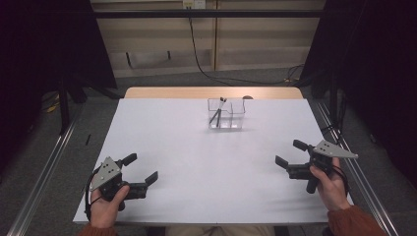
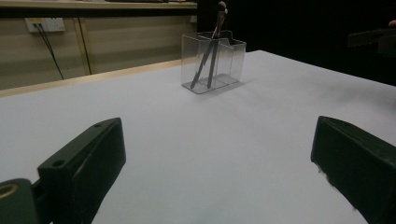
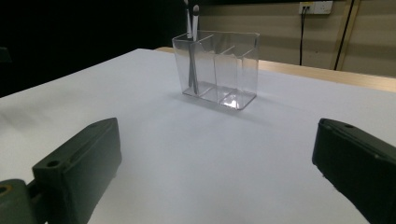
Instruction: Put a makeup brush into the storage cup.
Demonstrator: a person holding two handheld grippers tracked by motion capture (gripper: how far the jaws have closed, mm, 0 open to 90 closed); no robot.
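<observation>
A clear plastic organizer (image 1: 226, 114) with several compartments stands at the far middle of the white table (image 1: 196, 147). Two thin dark pens (image 1: 217, 111) lean in its left compartment. In the left gripper view the organizer (image 2: 212, 60) is ahead with the pens (image 2: 209, 56) upright in it; in the right gripper view the organizer (image 3: 217, 70) holds the pens (image 3: 191, 51) at its left end. My left gripper (image 1: 142, 168) rests open at the near left, my right gripper (image 1: 290, 153) open at the near right. Both hold nothing.
A wooden strip (image 1: 211, 92) runs along the table's far edge. Metal rails (image 1: 44, 167) flank the table on both sides. A black cable (image 1: 201, 64) hangs down the back wall. The white surface between grippers and organizer is bare.
</observation>
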